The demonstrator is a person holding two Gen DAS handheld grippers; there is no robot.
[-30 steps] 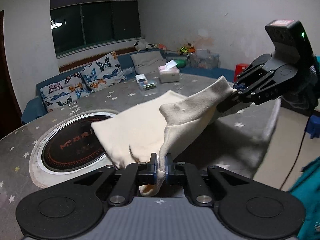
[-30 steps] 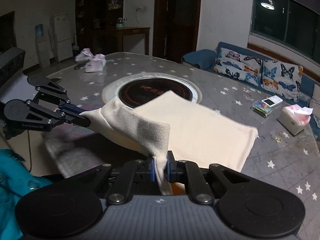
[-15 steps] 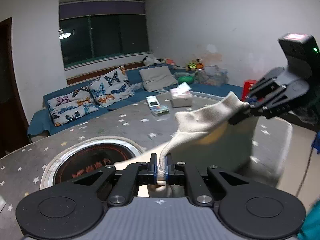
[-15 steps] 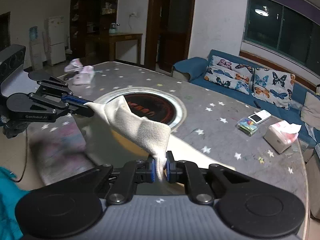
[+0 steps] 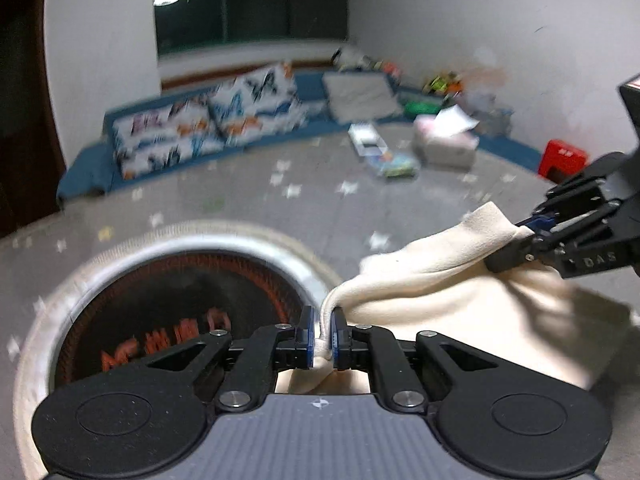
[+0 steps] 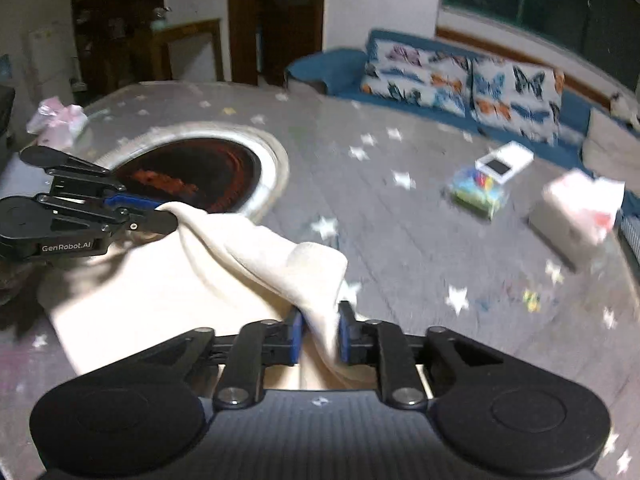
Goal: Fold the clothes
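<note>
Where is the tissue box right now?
The tissue box sits on the far right of the star-patterned table in the right wrist view, beside the colourful packet and near the blue sofa.

Blurred by motion: sofa cushions (image 5: 208,128), tissue box (image 6: 576,216), stars on the tabletop (image 6: 400,220). Cloth (image 5: 460,304) edge hidden under both jaws.

I see a grey star-patterned surface (image 6: 400,216) carrying a cream cloth (image 6: 168,292) near, tissue box (image 6: 576,216) far right.
</note>
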